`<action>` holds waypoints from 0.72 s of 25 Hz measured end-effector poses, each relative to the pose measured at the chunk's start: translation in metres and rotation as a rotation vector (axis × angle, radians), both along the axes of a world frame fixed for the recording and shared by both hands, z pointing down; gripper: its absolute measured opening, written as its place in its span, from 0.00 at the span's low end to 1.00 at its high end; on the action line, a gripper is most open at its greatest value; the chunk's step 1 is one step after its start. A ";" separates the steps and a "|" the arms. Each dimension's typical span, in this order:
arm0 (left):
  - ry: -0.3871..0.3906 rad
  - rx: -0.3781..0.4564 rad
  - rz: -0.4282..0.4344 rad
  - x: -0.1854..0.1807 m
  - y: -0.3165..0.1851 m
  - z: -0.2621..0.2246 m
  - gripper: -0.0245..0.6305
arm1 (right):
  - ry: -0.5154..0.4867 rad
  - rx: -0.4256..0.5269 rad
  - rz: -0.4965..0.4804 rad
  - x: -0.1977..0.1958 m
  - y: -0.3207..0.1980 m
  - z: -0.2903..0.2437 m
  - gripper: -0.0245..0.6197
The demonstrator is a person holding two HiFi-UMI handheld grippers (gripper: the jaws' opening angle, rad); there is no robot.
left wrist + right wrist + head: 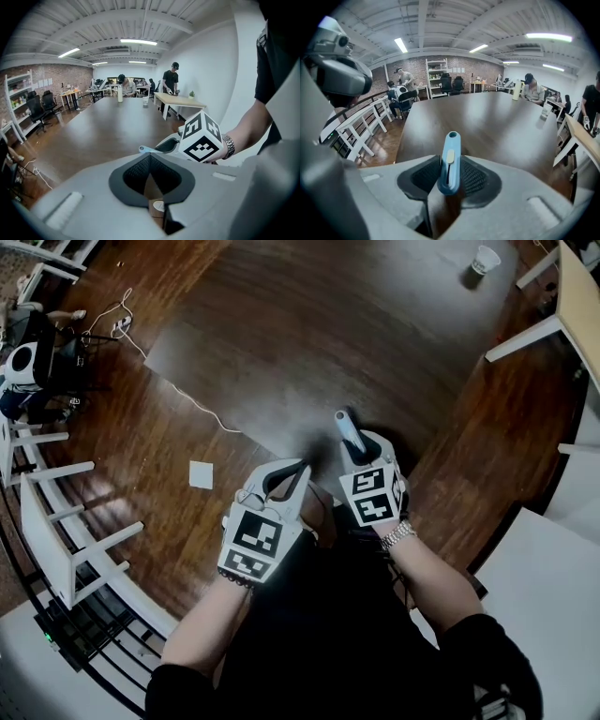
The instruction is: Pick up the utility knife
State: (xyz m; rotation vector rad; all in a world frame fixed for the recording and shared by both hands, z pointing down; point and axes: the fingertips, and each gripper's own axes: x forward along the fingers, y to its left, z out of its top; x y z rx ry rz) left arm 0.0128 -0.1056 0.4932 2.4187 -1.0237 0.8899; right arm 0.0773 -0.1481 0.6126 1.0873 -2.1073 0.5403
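Observation:
The utility knife point(450, 161) is light blue with a pale slider, and it stands up between the black pads of my right gripper point(450, 174), which is shut on it. From the head view the utility knife point(349, 431) sticks forward out of the right gripper point(360, 452), held above the near edge of the dark table point(328, 334). My left gripper point(296, 470) hovers just to its left, its tips touching and nothing between them. The left gripper view shows those tips point(150, 156) meeting, with the knife's end point(145, 150) and the right gripper's marker cube point(201, 138) beyond them.
A paper cup point(485, 260) stands at the table's far right. A white square sheet point(201, 474) and a cable point(187, 395) lie on the wood floor at left. White railing point(66, 521) runs along the left, a pale table point(577, 296) at top right. People point(171, 82) work far off.

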 end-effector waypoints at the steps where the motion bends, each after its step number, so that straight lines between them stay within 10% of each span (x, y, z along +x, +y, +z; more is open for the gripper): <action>1: 0.008 0.011 0.007 0.000 0.000 -0.004 0.06 | -0.007 0.016 0.008 -0.001 0.001 -0.009 0.24; 18: 0.105 0.216 0.007 -0.050 0.011 -0.078 0.06 | -0.082 0.300 0.012 -0.052 0.017 -0.167 0.23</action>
